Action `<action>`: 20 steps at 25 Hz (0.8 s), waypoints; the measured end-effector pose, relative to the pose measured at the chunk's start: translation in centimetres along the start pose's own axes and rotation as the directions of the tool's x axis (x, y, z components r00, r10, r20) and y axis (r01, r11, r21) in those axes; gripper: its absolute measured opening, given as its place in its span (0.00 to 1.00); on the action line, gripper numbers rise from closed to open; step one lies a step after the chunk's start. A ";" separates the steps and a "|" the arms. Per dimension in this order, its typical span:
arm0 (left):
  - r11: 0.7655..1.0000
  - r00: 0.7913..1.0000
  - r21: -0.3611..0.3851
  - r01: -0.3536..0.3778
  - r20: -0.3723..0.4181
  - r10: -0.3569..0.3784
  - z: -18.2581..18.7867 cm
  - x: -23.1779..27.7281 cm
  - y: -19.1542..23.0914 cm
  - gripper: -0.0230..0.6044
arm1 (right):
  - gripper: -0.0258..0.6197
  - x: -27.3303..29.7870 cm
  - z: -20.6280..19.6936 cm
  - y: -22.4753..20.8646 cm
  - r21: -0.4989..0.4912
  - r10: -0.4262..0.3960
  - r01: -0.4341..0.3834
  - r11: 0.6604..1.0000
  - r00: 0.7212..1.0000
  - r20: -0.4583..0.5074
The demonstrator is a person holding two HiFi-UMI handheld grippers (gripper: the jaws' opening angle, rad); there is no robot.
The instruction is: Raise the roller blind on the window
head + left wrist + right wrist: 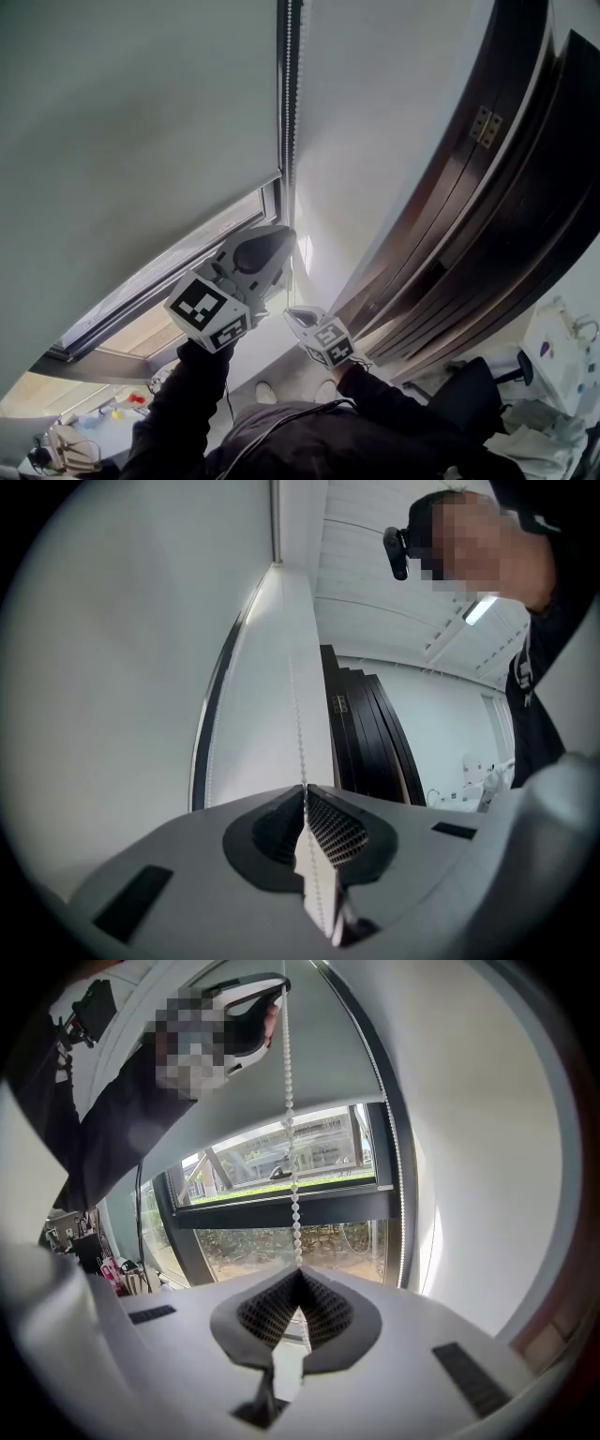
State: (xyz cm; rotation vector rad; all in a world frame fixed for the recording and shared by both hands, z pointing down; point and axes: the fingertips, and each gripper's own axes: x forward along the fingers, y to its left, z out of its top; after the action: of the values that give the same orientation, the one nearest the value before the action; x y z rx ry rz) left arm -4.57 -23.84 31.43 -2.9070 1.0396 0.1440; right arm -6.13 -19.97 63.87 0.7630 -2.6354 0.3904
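Observation:
The grey roller blind [141, 122] covers most of the window [187, 272], its bottom bar hanging above a strip of bare glass. A white bead chain [289, 94] runs down the blind's right edge. My left gripper [281, 239] is the higher one, and its jaws are shut on the bead chain [298, 724], which rises straight from the left gripper's tips [306, 789]. Just below it, my right gripper [294, 317] is shut on the same chain [292, 1176], which enters the right gripper's tips [300, 1271]. The chain is taut between the two grippers.
Dark wooden door panels [487, 216] stand close on the right, with a white wall strip [375, 122] between them and the window. A cluttered desk [94, 422] lies at the lower left and a black chair [469, 394] at the lower right. Trees show outside the glass [281, 1157].

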 end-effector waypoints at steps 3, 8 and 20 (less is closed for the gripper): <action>1.000 1.000 -0.013 0.017 -0.010 -0.017 -0.1 0.1 0.0 0.06 | 0.05 0.1 0.1 0.4 -0.006 0.013 -0.013 1.000 1.000 -0.003; 1.000 1.000 0.020 -0.016 -0.017 0.016 -0.2 -0.6 0.7 0.05 | 0.08 -0.5 -0.1 1.0 -0.014 0.086 -0.087 0.996 0.996 -0.027; 0.991 0.993 -0.135 -0.016 -0.118 0.000 -9.2 -1.6 1.2 0.05 | 0.43 -10.2 16.9 -1.6 -0.038 0.173 -0.170 0.985 0.920 0.352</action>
State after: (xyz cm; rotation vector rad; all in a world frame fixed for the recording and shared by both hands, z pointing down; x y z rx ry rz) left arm -5.98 -24.49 40.76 -3.0673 1.1008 0.0460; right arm -1.79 -22.70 44.70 0.6521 -3.0554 0.3133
